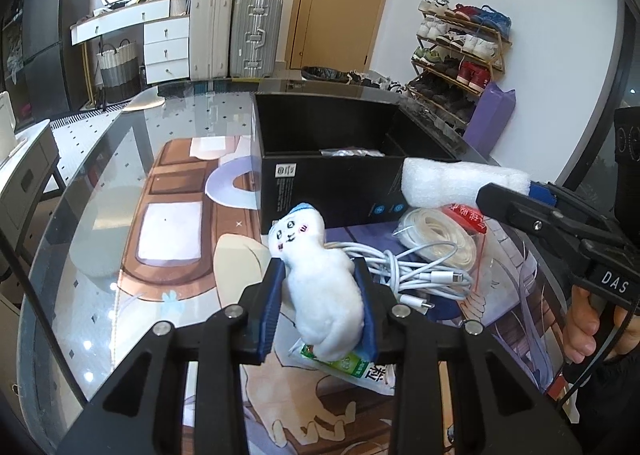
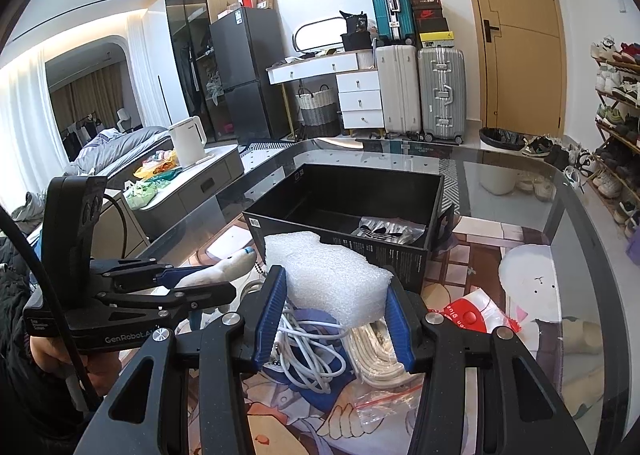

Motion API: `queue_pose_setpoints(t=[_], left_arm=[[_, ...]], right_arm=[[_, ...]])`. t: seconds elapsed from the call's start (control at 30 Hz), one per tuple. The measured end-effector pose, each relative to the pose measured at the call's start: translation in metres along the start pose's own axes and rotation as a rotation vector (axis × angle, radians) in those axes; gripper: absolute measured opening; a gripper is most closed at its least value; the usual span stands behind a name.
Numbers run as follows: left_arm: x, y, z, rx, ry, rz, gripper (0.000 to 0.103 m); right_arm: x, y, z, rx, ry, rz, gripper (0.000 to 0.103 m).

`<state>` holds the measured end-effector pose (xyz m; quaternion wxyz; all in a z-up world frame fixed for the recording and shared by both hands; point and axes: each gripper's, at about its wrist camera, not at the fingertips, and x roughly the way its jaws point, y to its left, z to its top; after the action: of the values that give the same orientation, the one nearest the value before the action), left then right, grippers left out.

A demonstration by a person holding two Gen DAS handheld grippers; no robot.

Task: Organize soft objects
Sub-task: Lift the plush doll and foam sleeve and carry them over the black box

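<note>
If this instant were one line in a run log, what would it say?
left tongs: shut on plush toy | right tongs: shut on foam block | both short of black box | cables on table

Box (image 2: 348, 211) open-topped, mostly bare inside; silver packet (image 2: 386, 231) in near corner. Cables (image 1: 416, 275) and bags (image 2: 476, 315) crowd bench (image 1: 100, 183) before it; left side open.

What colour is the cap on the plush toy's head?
Light blue, on the white plush toy held by the left gripper; clearest in left wrist view.

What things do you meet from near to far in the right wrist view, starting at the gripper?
Right gripper shut on the white foam block → black box → silver suitcase → wooden door.
</note>
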<state>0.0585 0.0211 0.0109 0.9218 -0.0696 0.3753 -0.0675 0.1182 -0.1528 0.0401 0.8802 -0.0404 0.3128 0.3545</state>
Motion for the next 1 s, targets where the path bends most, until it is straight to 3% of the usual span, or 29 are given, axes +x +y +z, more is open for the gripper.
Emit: queue_pose_setpoints(t=[1.0], left_arm=[[-0.028, -0.012, 0.013, 0.039, -0.127, 0.027, 0.032]], right_arm=[[-0.022, 0.002, 0.009, -0.009, -0.054, -0.028, 0.048]])
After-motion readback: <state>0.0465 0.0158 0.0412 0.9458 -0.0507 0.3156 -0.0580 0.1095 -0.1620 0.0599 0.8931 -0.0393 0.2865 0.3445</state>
